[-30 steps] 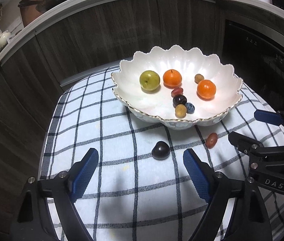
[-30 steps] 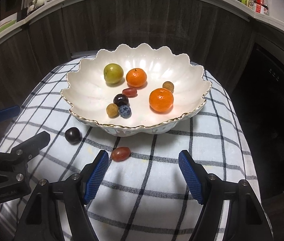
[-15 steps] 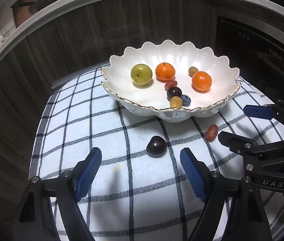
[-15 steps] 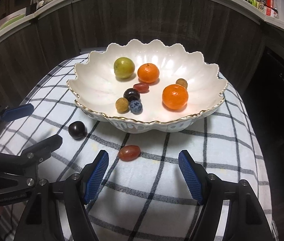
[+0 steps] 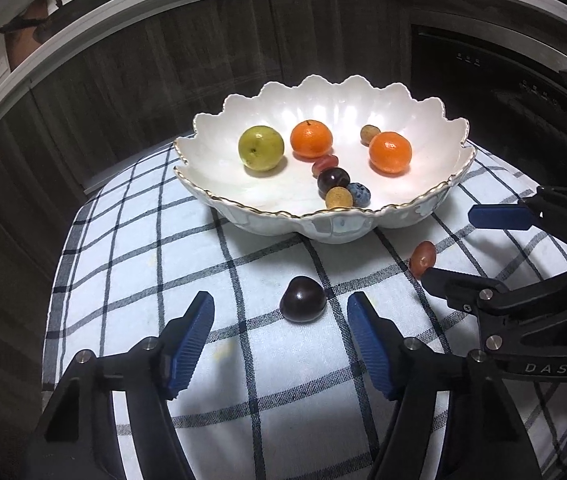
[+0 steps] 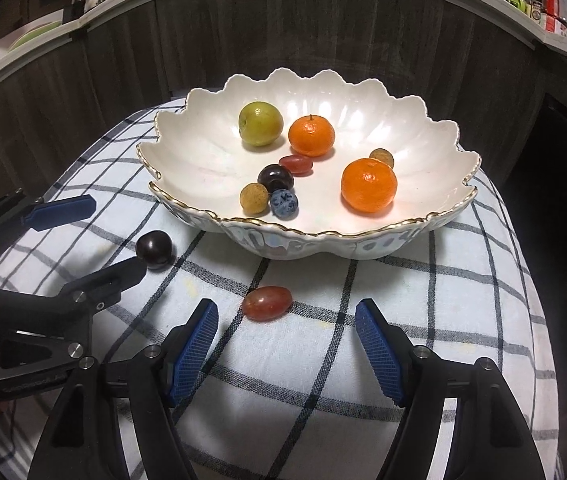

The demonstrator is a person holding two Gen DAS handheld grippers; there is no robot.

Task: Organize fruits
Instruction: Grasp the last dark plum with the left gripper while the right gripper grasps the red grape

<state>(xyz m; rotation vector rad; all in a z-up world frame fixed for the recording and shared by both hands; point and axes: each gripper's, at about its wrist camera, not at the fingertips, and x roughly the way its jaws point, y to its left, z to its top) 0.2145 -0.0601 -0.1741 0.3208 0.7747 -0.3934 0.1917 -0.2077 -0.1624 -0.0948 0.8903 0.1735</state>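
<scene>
I see a white bowl (image 6: 435, 128) with a wavy gold rim sitting on a checked cloth (image 6: 423, 320) that covers the tabletop. Inside the bowl are a green fruit (image 6: 261, 123), two oranges — one at the back (image 6: 311, 136) and one nearer the right side (image 6: 369, 185) — plus a red grape (image 6: 296, 163), a dark plum (image 6: 275, 177), a blueberry (image 6: 283, 203) and two small tan fruits (image 6: 254, 198).

Two fruits lie on the cloth outside the bowl. A dark plum (image 5: 303, 299) sits just in front of my left gripper (image 5: 280, 340), in line with the gap between its blue pads. That gripper is wide open and holds nothing. A red grape (image 6: 267, 303) lies just in front of my right gripper (image 6: 286, 344), a little to the left of the middle of its gap. That gripper is wide open too — nothing is in it.

From the left camera, the right gripper's lower finger tip is just beside the loose grape. From the right camera, the left gripper's lower finger tip is just beside the loose plum.
</scene>
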